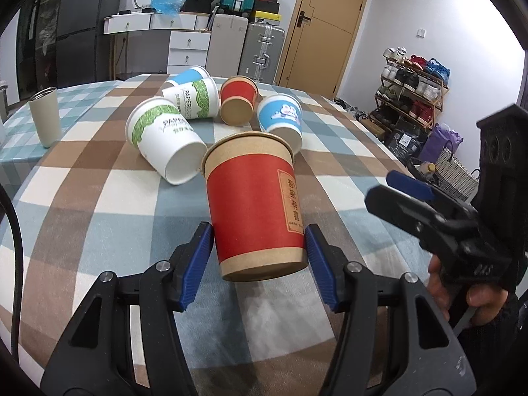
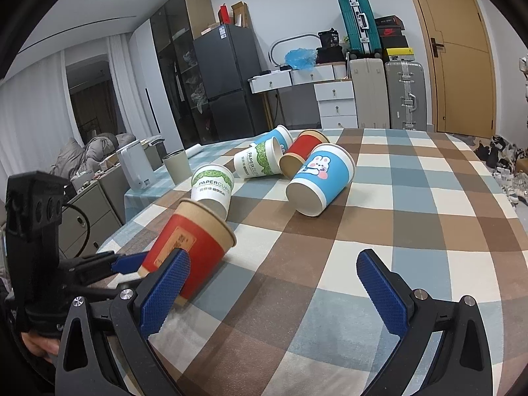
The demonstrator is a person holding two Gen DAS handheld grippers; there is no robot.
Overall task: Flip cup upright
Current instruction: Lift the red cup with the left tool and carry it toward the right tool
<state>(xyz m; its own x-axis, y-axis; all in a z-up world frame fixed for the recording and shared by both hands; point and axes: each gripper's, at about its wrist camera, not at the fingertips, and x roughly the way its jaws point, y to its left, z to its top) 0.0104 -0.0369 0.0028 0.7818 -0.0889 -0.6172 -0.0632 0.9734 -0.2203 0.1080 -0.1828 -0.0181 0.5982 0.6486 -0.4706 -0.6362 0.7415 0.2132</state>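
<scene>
My red cup (image 1: 255, 204) sits at the centre of the left wrist view, tilted with its base lifted toward me, gripped between the blue pads of my left tongs (image 1: 259, 265). Behind it, five more paper cups (image 1: 165, 138) lie tipped on the checked counter (image 1: 99, 198). At lower right, my right tongs (image 2: 274, 292) hang wide open, holding nothing.
</scene>
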